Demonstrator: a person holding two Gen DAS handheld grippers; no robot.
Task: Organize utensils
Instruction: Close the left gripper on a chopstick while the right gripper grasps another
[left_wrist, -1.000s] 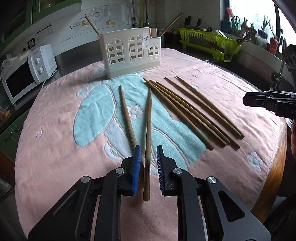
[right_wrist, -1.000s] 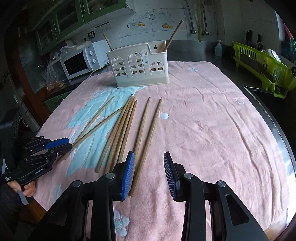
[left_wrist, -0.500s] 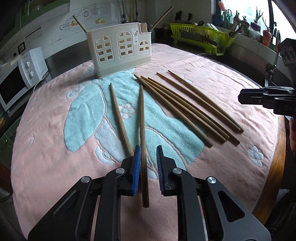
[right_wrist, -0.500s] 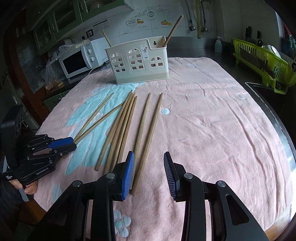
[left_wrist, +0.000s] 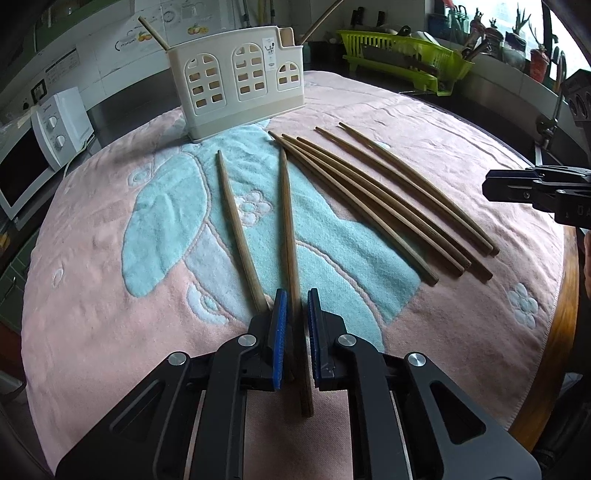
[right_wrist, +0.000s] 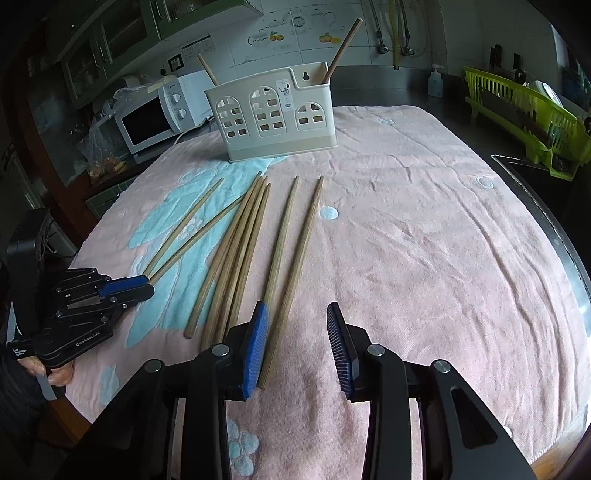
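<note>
With left tongs (left_wrist: 294, 328) nearly pinching one chopstick (left_wrist: 289, 236) near the towel's (left_wrist: 92, 295) front edge, right tongs (right_wrist: 295, 341) spread: squeeze, lift, carry to the holder (left_wrist: 236, 96).
</note>
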